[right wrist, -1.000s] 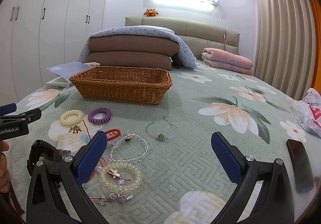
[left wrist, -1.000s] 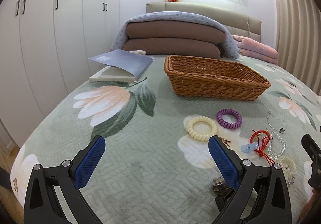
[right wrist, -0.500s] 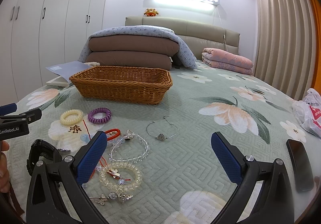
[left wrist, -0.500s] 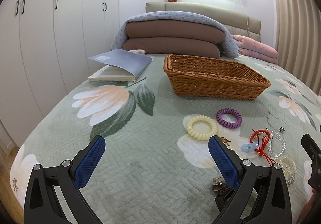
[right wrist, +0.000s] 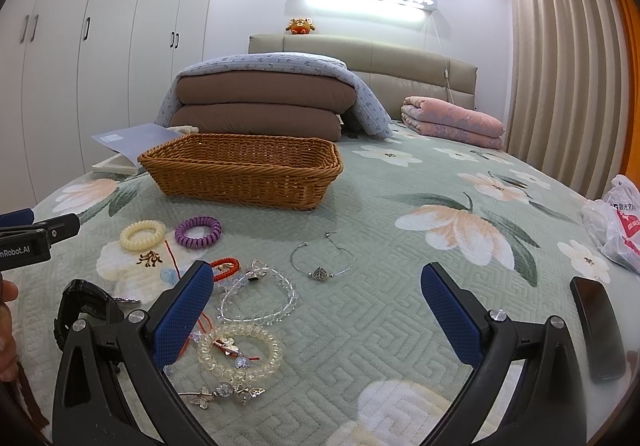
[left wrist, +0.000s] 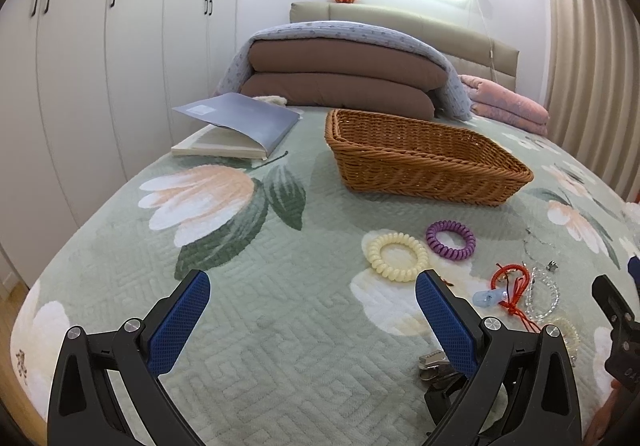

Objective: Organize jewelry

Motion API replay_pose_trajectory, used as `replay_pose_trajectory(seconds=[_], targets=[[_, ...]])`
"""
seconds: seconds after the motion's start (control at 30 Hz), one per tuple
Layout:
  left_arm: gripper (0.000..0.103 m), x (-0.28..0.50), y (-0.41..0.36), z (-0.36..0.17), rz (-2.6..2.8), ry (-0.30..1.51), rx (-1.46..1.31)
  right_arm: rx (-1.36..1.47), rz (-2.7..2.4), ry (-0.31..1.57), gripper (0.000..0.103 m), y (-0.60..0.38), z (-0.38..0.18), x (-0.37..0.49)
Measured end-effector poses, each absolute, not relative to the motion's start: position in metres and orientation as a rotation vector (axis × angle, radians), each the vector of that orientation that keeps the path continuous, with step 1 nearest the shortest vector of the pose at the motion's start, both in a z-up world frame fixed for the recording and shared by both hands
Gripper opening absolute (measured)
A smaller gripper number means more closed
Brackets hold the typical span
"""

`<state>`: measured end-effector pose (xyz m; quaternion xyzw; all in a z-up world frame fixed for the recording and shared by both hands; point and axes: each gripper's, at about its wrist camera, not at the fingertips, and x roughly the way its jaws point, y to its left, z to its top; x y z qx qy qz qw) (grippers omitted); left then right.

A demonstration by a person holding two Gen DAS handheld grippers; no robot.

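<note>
Right wrist: my right gripper (right wrist: 318, 310), spread wide and empty, nears tangled bracelets (right wrist: 256, 302); red cord (right wrist: 224, 270) may snag neighbours.

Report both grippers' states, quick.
Left gripper: open, holding nothing, above the bedspread.
Right gripper: open, holding nothing, above the bracelets.

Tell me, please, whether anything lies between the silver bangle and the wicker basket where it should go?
Nothing visible does. The silver bangle lies on bare quilt, and the stretch up to the wicker basket is open. The purple coil hair tie sits off to the left of that path.
</note>
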<state>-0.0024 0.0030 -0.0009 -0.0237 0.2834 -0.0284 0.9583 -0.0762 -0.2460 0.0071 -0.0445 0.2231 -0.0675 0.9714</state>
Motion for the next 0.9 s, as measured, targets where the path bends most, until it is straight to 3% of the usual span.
replay_pose_trajectory(seconds=[0.17, 0.47, 0.53, 0.57, 0.63, 0.77, 0.9], targets=[[0.102, 0.004, 0.014, 0.003, -0.116, 0.606, -0.088, -0.071, -0.118, 0.457, 0.103, -0.252, 0.010, -0.076], [0.101, 0.035, 0.022, 0.010, -0.218, 0.674, -0.127, -0.181, -0.142, 0.511, 0.088, -0.280, 0.028, -0.053], [0.098, 0.048, 0.017, 0.007, -0.260, 0.712, -0.134, -0.180, -0.105, 0.547, 0.076, -0.286, 0.034, -0.037], [0.095, 0.052, 0.016, 0.006, -0.269, 0.723, -0.135, -0.176, -0.097, 0.568, 0.062, -0.288, 0.035, -0.030], [0.088, 0.063, 0.010, 0.001, -0.299, 0.759, -0.131, -0.136, -0.075, 0.627, 0.050, -0.296, 0.033, -0.015], [0.068, 0.084, 0.003, -0.006, -0.334, 0.828, -0.134, -0.011, 0.024, 0.705, 0.046, -0.314, 0.017, -0.002], [0.065, 0.091, -0.003, -0.009, -0.352, 0.848, -0.128, -0.009, 0.092, 0.750, 0.040, -0.307, 0.003, -0.011]])
